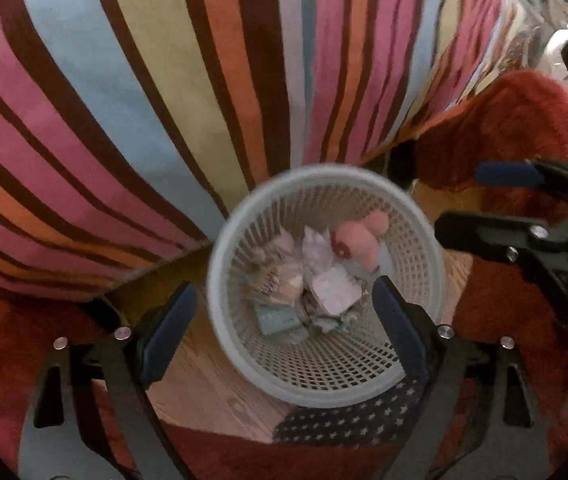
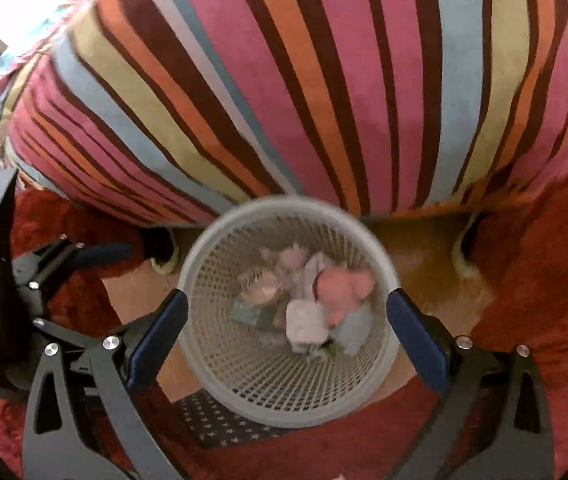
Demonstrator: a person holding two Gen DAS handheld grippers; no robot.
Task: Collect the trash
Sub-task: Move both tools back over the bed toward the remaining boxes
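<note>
Both sets of tongs are held wide apart and empty above the mesh wastebasket [image 1: 325,380]: the left tongs [image 1: 280,326] and the right tongs [image 2: 285,330] each point steeply down at its mouth. Trash [image 2: 311,304] is seen lying at the bottom of the basket: crumpled paper, a pinkish wad and a small teal packet. No item is gripped. Around the basket, wooden floor [image 1: 204,392], a red shag rug [image 2: 543,280] and striped bedding [image 1: 144,100] are visible, with no further litter on them. Collection is judged largely complete, though the rest of the room is not shown.
</note>
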